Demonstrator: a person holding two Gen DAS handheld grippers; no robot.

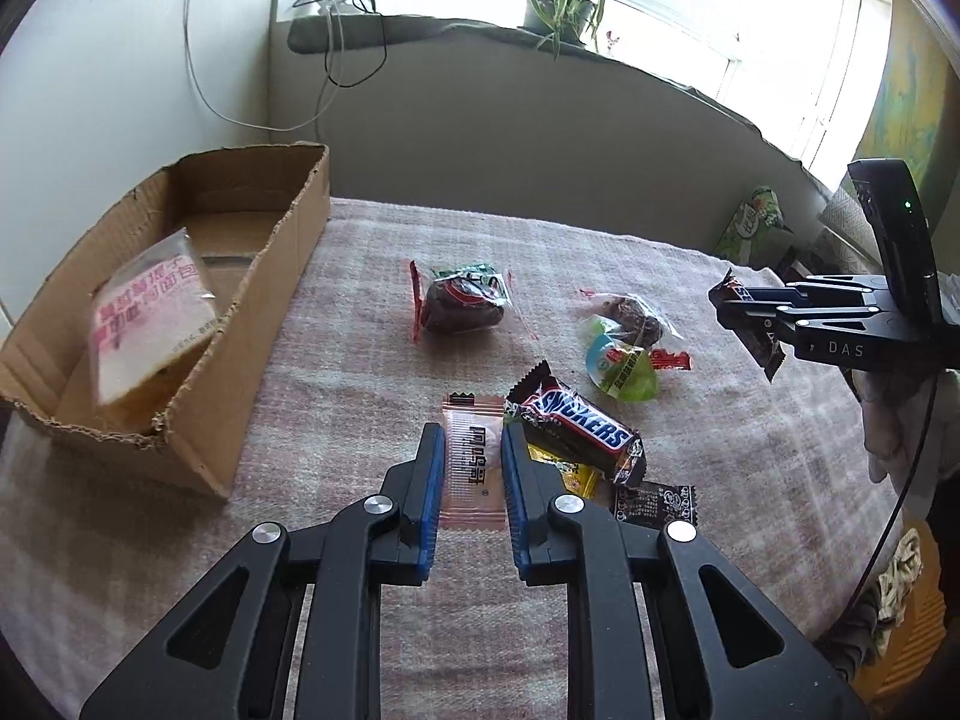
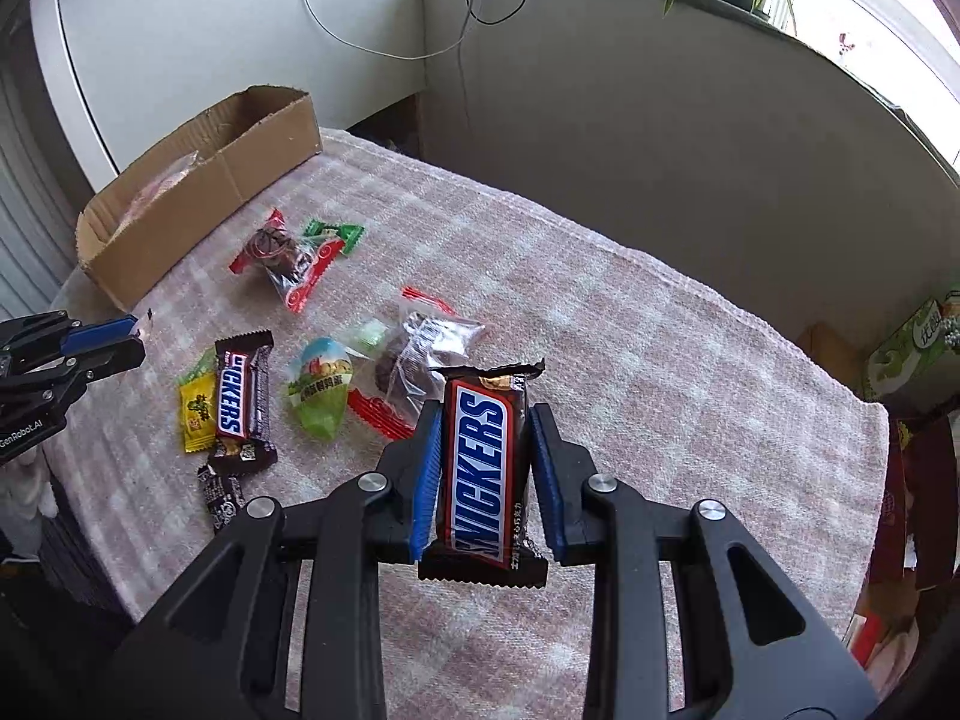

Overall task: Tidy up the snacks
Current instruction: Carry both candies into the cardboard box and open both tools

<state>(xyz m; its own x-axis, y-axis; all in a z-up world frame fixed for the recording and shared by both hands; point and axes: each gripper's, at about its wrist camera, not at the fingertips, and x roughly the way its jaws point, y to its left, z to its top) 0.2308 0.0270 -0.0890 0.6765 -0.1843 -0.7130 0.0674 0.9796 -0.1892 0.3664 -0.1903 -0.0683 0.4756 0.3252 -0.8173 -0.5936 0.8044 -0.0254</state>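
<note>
My left gripper (image 1: 472,438) is shut on a thin pink-orange packet (image 1: 474,480), held edge to edge between the blue pads just above the checked cloth. My right gripper (image 2: 486,414) is shut on a Snickers bar (image 2: 483,468), lifted off the table; the left wrist view shows this right gripper (image 1: 744,312) at the right. A second Snickers bar (image 1: 576,426) (image 2: 240,402) lies on the cloth over a yellow packet (image 1: 564,474) and beside a black packet (image 1: 657,501). A green jelly cup (image 2: 318,396) and two clear-wrapped dark cakes (image 2: 282,252) (image 2: 420,354) lie further back.
An open cardboard box (image 1: 270,324) (image 2: 198,210) stands at the table's left with a pink-printed bread packet (image 1: 144,324) inside. A grey wall and sill with a potted plant (image 1: 558,6) run behind. A green carton (image 2: 906,354) sits beyond the right table edge.
</note>
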